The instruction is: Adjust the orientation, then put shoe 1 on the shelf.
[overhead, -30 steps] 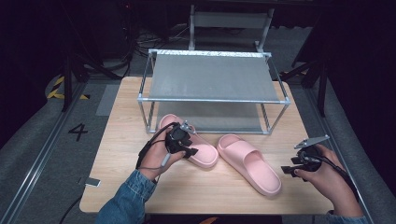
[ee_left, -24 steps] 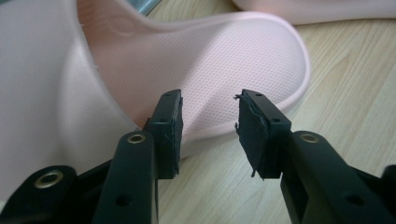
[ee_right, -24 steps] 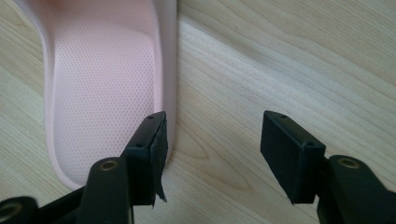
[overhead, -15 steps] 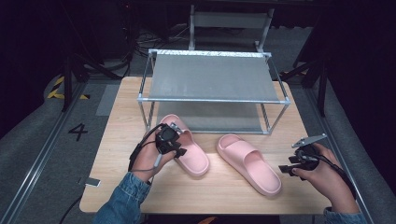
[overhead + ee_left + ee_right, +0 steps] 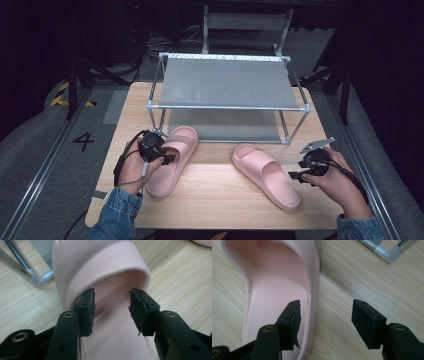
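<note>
Left gripper [image 5: 111,305], jaws just opening, straddles the left slipper's [image 5: 172,160] footbed at the rack's [image 5: 227,107] seven o'clock without pinching; closing now risks a slip. Right gripper [image 5: 325,320] stays spread over the right slipper's [image 5: 279,290] rim.

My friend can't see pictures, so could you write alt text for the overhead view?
A person at a wooden table holds the left gripper over one pink slipper and the right gripper beside the other slipper. A metal two-shelf rack stands behind them.
</note>
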